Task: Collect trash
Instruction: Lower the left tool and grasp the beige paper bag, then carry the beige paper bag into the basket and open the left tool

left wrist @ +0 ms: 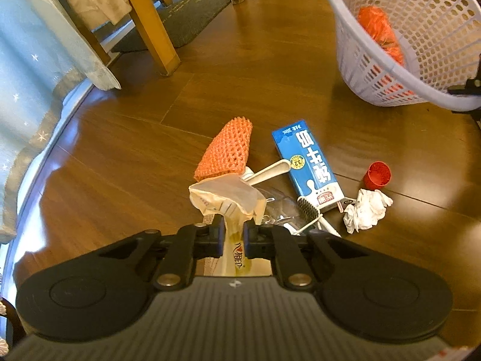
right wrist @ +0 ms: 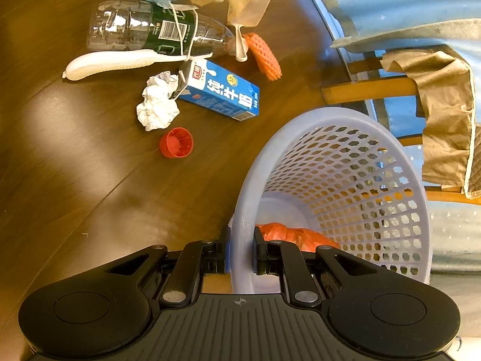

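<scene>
I'm getting warm, fairly dim indoor light. The glossy tabletop (right wrist: 90, 180) throws back broad soft glare patches in both views. Fisheye bending curves the tabletop's edge and darkens the corners. Centre detail is sharp; the curtain (left wrist: 27, 60) at the rim looks soft and washed blue.

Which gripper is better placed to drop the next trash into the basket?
Left. The left gripper is shut on a wrapper, ready to carry over. The right gripper is busy clamping the basket rim.
</scene>
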A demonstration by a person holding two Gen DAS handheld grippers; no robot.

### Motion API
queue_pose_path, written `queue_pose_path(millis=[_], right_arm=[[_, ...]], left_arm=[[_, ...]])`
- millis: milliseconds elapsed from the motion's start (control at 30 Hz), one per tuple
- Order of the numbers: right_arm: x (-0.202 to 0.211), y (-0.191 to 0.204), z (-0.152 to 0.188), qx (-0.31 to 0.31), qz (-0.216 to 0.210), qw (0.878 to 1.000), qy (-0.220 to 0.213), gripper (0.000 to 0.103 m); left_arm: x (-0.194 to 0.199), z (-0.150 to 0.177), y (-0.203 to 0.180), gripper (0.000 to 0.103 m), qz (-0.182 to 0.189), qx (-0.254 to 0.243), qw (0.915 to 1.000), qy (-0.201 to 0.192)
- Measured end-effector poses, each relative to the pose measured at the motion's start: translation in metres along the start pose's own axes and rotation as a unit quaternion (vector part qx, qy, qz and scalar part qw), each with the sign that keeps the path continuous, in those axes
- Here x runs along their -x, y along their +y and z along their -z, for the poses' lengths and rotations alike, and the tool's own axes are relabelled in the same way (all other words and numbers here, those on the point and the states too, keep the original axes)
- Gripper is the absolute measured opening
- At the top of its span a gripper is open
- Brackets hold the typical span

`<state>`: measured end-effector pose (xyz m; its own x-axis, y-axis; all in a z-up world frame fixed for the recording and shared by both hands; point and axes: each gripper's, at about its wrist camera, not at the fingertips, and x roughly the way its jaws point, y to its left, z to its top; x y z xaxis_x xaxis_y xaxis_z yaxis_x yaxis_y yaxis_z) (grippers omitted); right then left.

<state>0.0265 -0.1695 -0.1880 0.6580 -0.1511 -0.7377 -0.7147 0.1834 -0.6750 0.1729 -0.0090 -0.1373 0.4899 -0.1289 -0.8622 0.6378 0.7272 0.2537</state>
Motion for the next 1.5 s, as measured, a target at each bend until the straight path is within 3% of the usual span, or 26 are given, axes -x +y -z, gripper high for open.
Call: queue_pose_path(millis=[467,833,1200,1233,1367,1500], right_arm=[[0.0,0.003,-0.003,0.007,-0.003,1.0,0.003,0.01],[-0.001,0.004,-0.001,0.01,-0.003,1.0,0.007,0.01],[0.001,0.003,0.001,0.005,-0.003,1.0,0.006,0.009],[0.002,0.003,0.002,0.004,-0.003,1.0,0.006,0.009],[0.002,0.002,0.003,0.001,-0.005,1.0,0.005,0.009],[0.002,0.001,0.005,-0.003,-0.005,1.0,0.005,0.009]], left_arm=[[0.075,-0.019,0.019,0.008,-0.004,0.034,0.998,-0.053],[0.124,-0.078,-0.027,0.008,0.062,0.015,0.9891,-0.133],[0.125,-0.124,-0.076,0.009,0.123,-0.016,0.9782,-0.167],[0.124,-0.128,-0.079,0.011,0.128,-0.015,0.977,-0.17],[0.117,-0.141,-0.085,0.035,0.139,0.002,0.972,-0.189],[0.115,-0.147,-0.084,0.035,0.142,0.018,0.9717,-0.188]])
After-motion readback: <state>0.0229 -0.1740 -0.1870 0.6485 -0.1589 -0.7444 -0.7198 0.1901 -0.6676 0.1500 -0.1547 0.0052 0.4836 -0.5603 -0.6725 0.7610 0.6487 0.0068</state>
